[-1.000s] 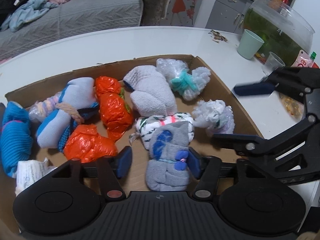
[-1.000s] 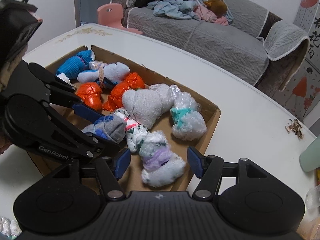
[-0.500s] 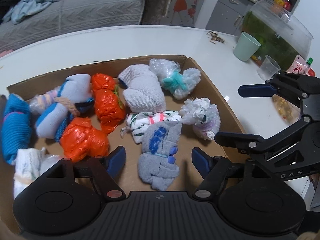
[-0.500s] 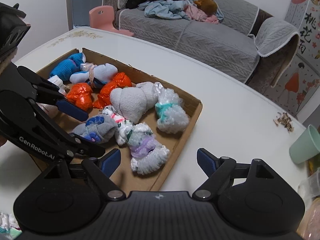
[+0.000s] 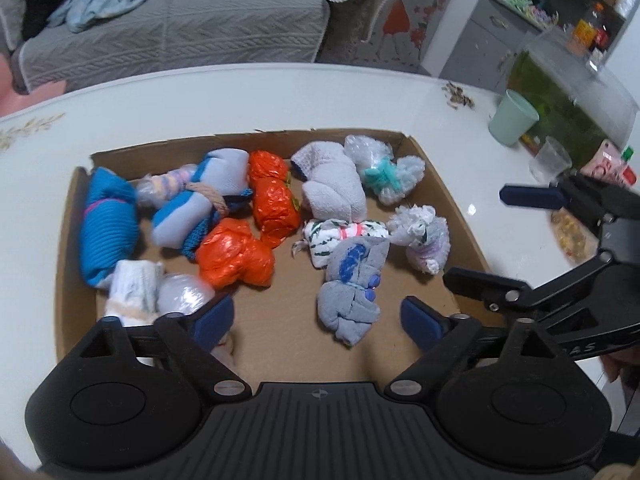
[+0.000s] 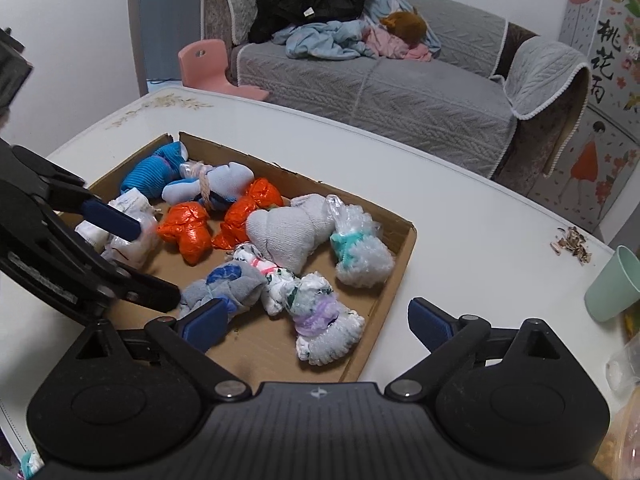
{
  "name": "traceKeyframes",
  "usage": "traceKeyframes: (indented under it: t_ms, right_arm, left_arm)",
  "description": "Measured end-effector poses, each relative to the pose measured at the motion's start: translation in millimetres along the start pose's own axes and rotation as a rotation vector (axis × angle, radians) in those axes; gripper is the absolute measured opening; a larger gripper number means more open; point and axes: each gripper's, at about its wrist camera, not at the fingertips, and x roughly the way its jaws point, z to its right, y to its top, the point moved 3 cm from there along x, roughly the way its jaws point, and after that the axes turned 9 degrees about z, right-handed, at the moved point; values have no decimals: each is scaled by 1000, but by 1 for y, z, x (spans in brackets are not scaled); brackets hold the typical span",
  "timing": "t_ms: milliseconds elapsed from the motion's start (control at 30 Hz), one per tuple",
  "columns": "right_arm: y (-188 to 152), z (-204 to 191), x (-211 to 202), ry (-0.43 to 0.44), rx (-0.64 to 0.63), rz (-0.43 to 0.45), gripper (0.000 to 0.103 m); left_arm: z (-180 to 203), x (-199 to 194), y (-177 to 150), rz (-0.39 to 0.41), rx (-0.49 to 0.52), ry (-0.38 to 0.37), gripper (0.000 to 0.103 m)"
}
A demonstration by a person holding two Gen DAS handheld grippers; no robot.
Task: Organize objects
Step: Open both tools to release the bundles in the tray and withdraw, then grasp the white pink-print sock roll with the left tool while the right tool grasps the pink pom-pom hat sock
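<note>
A shallow cardboard tray (image 5: 452,196) on the white table holds several tied bundles: a grey and blue sock bundle (image 5: 352,284), two orange plastic bundles (image 5: 236,256), a blue knit bundle (image 5: 106,228), a bubble-wrap bundle with a teal tie (image 5: 386,174) and a white one with a purple tie (image 6: 324,328). My left gripper (image 5: 318,318) is open and empty above the tray's near edge, with the grey sock bundle lying between its fingers. My right gripper (image 6: 316,320) is open and empty over the tray's right near corner (image 6: 360,364).
A mint green cup (image 6: 614,284) stands on the table right of the tray, with a clear cup (image 5: 550,158) and a fish tank (image 5: 568,92) behind it. Seed husks (image 6: 570,242) lie on the table. A grey sofa (image 6: 400,84) with clothes stands beyond.
Both grippers have pulled back and up from the tray and opened wider. The grey sock bundle and the white purple-tied bundle now lie loose in the tray.
</note>
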Motion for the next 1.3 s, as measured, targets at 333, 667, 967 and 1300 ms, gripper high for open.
traceKeyframes:
  t_ms: [333,667,967,1300]
  right_arm:
    - [-16,-5,-41,-41,62,-13,96]
    - [-54,-59,-135,140,61,-12,98]
    - [-89,-106,-101,252,-91,-226,95]
    - [-99,-113,-78,232,-87,-285,94]
  left_arm:
    - [15,-78,-28,68,19,25,98]
    - [64,-130,-172,-16,81,72,101]
    - [68,-95,-198,-58,112,102,99]
    - [57,-84,-199,-61,92,111,98]
